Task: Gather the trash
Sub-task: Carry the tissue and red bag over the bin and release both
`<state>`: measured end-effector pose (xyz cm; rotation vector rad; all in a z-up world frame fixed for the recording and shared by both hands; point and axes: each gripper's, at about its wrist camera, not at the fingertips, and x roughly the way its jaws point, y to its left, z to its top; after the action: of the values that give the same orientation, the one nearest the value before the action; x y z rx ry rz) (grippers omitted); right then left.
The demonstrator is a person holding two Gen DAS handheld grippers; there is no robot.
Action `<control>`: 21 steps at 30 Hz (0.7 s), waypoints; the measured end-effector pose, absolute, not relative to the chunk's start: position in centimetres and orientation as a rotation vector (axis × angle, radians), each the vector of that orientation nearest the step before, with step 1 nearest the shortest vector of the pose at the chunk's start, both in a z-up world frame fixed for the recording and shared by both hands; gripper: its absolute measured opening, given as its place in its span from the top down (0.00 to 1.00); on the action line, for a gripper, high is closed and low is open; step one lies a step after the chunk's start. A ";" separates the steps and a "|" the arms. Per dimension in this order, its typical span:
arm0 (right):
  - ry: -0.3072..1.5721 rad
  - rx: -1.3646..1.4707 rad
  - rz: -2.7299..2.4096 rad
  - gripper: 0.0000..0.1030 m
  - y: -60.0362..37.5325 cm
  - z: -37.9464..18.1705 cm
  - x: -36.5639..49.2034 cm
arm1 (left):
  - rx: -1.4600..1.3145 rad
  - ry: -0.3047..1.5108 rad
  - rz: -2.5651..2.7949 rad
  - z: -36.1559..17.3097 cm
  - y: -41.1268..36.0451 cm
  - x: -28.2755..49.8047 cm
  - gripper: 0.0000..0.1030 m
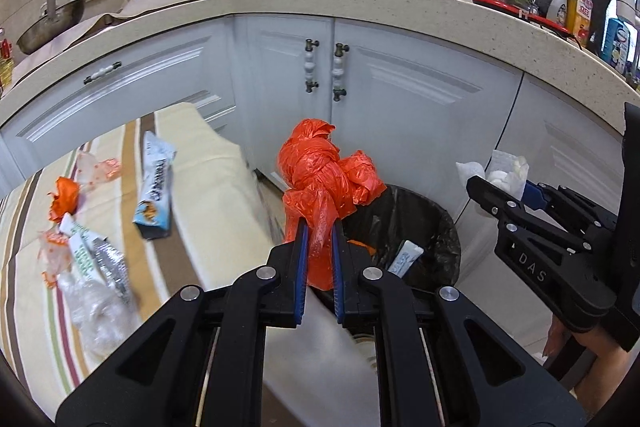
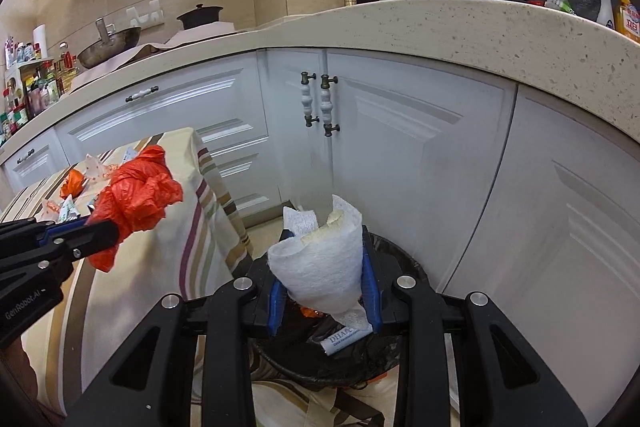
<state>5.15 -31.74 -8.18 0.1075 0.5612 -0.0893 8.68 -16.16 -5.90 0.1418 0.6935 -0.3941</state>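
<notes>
My left gripper (image 1: 319, 227) is shut on a knotted orange plastic bag (image 1: 320, 171) and holds it just left of the bin's rim. The black-lined trash bin (image 1: 436, 227) stands on the floor by the white cabinets and holds a white wrapper (image 1: 406, 257). My right gripper (image 2: 326, 227) is shut on a crumpled white paper towel (image 2: 320, 259) right above the bin (image 2: 384, 355). It shows in the left wrist view (image 1: 480, 187) at the right, and the left gripper with the orange bag (image 2: 136, 199) shows in the right wrist view.
A table with a striped cloth (image 1: 208, 179) stands left of the bin. On it lie a blue snack wrapper (image 1: 154, 187), a small orange wrapper (image 1: 64, 197), clear plastic (image 1: 96, 311) and other wrappers. White cabinets (image 1: 400, 87) and a counter (image 1: 280, 3) are behind.
</notes>
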 end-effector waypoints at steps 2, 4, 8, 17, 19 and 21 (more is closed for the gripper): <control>0.561 0.109 -0.092 0.69 -32.2 -8.2 5.6 | 0.144 0.698 -0.400 -6.1 -17.2 9.2 0.90; 0.563 0.115 -0.093 0.69 -32.7 -8.4 6.1 | 0.147 0.706 -0.404 -6.4 -18.1 9.7 0.90; 0.572 0.128 -0.097 0.69 -33.5 -9.2 7.0 | 0.155 0.738 -0.414 -7.2 -19.8 11.0 0.90; 0.603 0.157 -0.116 0.54 -35.1 -10.7 9.2 | 0.145 0.801 -0.421 -8.8 -22.2 13.3 0.79; 0.602 0.161 -0.123 0.53 -35.3 -10.7 9.2 | 0.145 0.791 -0.419 -8.6 -22.1 13.3 0.71; 0.603 0.162 -0.129 0.53 -35.4 -10.7 9.1 | 0.147 0.772 -0.411 -8.3 -21.9 13.1 0.63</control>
<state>9.09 -35.43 -10.67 0.1618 0.6033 -0.1290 13.15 -21.93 -8.32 0.1465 0.7723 -0.4114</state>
